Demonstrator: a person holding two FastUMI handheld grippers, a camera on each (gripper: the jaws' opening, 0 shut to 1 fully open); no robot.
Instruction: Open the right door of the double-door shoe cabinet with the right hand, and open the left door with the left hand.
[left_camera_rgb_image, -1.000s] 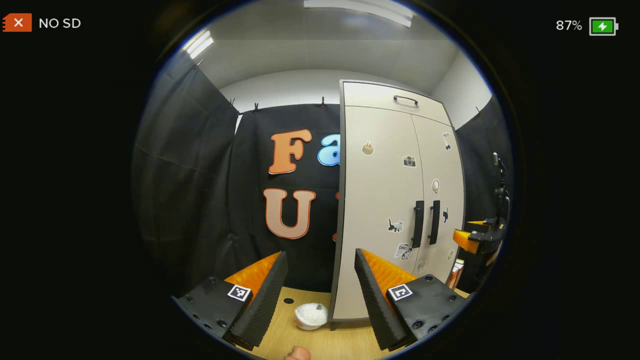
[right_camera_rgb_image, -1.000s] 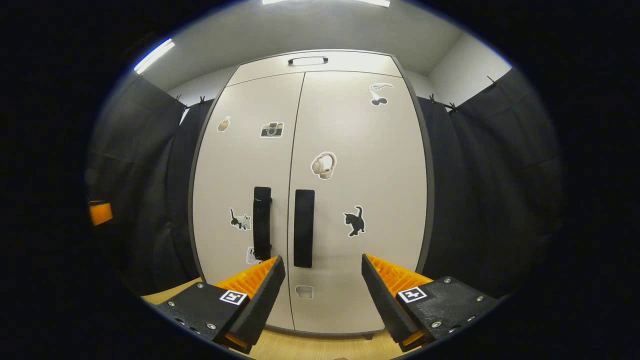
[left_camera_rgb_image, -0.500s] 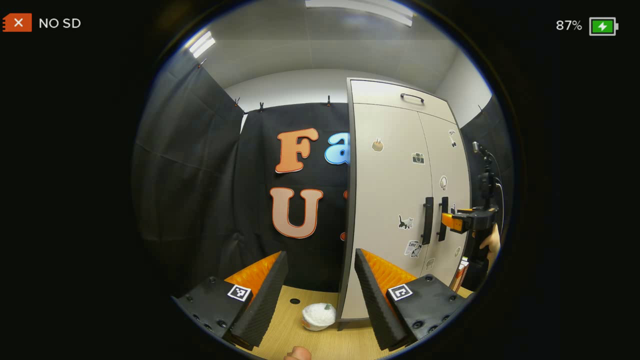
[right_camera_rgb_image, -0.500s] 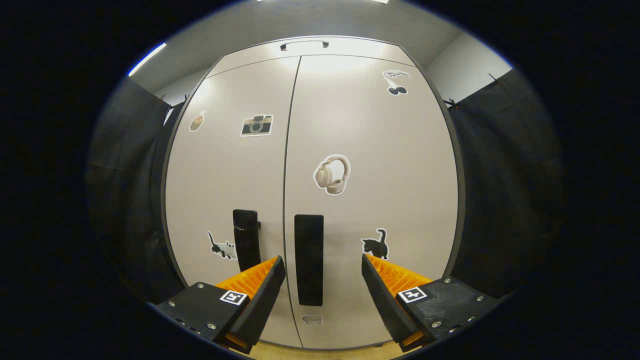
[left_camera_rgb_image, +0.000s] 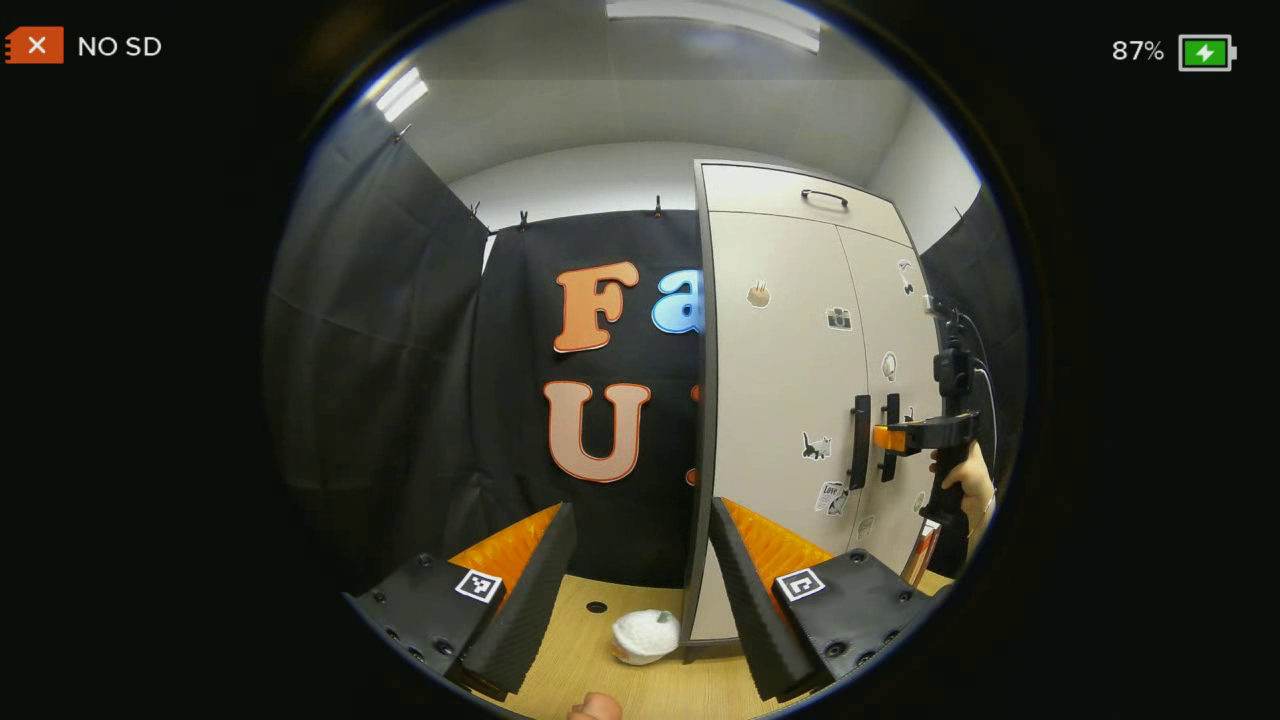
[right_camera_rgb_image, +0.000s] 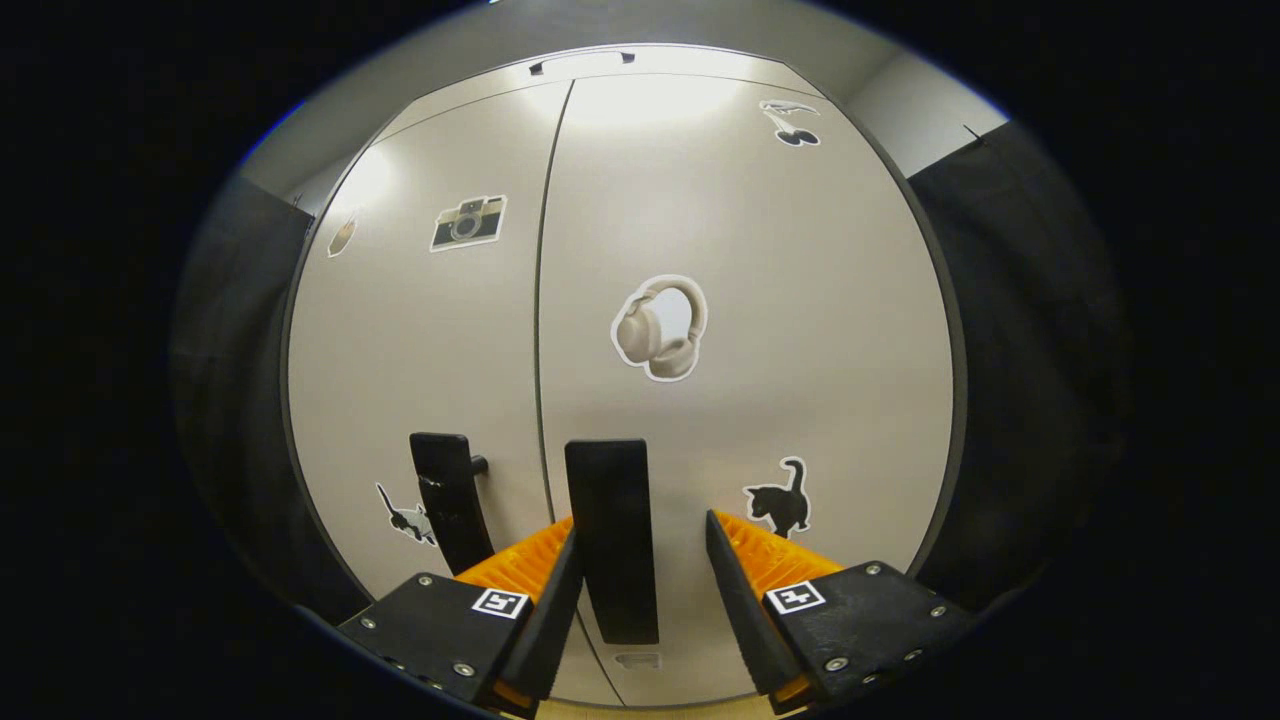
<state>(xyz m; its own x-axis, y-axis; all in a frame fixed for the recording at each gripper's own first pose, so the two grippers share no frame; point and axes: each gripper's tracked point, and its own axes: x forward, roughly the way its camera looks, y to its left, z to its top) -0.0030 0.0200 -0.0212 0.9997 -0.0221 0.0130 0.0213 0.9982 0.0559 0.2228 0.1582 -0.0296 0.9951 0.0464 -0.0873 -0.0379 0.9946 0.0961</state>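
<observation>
Right gripper (right_camera_rgb_image: 640, 580): level, jaws wide, straddling right door handle (right_camera_rgb_image: 611, 540), not clamped.
Left gripper (left_camera_rgb_image: 640, 590): lower centre, jaws wide, empty, well apart from shoe cabinet (left_camera_rgb_image: 790, 400).

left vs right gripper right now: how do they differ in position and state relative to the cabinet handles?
The right gripper is up at the cabinet, its open fingers straddling the right door handle; whether they touch it is unclear. The left gripper hangs back off the cabinet's side, far from the left door handle, with nothing between its fingers. Its gap also looks wider than the right gripper's. Shared: both are open, and both doors look closed.
</observation>
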